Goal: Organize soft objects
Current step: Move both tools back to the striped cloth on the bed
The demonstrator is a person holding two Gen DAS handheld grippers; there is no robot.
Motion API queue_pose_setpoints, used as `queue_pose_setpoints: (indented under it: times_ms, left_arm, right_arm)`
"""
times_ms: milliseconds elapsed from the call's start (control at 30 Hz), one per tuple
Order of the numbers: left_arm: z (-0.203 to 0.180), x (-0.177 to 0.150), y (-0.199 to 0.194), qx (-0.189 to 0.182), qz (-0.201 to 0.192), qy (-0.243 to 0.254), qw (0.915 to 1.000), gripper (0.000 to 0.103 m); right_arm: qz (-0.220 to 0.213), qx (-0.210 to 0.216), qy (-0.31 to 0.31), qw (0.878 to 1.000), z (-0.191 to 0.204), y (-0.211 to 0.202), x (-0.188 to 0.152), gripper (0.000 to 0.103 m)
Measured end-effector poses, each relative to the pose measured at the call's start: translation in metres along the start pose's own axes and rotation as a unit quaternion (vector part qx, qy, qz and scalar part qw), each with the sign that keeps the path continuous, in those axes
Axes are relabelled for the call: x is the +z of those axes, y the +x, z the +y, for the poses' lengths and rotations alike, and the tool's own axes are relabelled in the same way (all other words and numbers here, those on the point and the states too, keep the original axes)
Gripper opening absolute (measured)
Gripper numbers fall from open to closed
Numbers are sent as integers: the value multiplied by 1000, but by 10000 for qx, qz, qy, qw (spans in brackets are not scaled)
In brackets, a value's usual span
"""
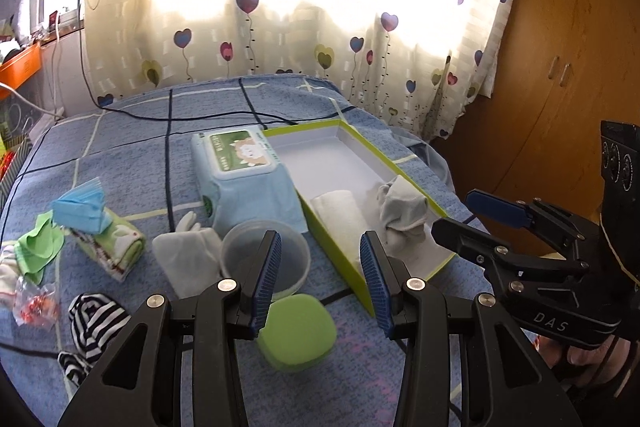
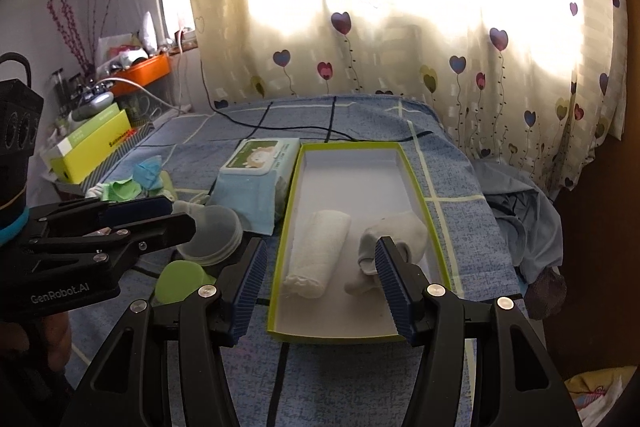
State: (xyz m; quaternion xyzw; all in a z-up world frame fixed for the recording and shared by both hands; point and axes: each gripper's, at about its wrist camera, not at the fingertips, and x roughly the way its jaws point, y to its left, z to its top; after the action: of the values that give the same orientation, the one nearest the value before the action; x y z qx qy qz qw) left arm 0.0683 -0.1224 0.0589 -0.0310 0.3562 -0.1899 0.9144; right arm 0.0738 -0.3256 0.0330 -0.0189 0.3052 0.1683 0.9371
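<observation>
Around us: tub [image 1: 266,259], green lid [image 1: 298,333], wipes [image 1: 244,175] on bed [image 1: 120,163].
Box [image 2: 288,227]: towel [image 2: 316,253], sock [image 2: 394,235].
Our fingers: left gripper [image 1: 320,281] and right gripper [image 2: 320,285] both released, empty.

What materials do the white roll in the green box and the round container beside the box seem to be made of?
White roll: probably terry cloth, matte; its surface looks fuzzy and the end shows soft folds.
Round container: probably plastic, frosted and translucent; the bedspread shows dimly through its thin wall.
Green box: likely cardboard, smooth, with thin straight walls.

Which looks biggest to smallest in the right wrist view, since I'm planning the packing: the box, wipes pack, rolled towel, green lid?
1. Box
2. Wipes pack
3. Rolled towel
4. Green lid, though partly hidden, so unsure.
</observation>
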Motion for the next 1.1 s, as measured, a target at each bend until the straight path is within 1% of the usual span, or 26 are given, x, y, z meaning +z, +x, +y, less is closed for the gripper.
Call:
queue_pose_setpoints:
  times_ms: [300,633,900,1100]
  left_arm:
    - [22,-12,-17,239,-123,-170,9995,43]
    - [49,-24,-27,497,-124,-426,9978,43]
    - [64,-36,-32,663,-89,-610,9959,42]
    - [77,-46,-38,918,-112,-705,9932,43]
  right_arm:
    - [53,241,-257,9994,31,2,4,56]
    - [135,452,-456,9978,55,10,6,56]
    - [217,718,-641,9951,76,16,5,56]
    - [318,929,-803,9919,94,22,3,56]
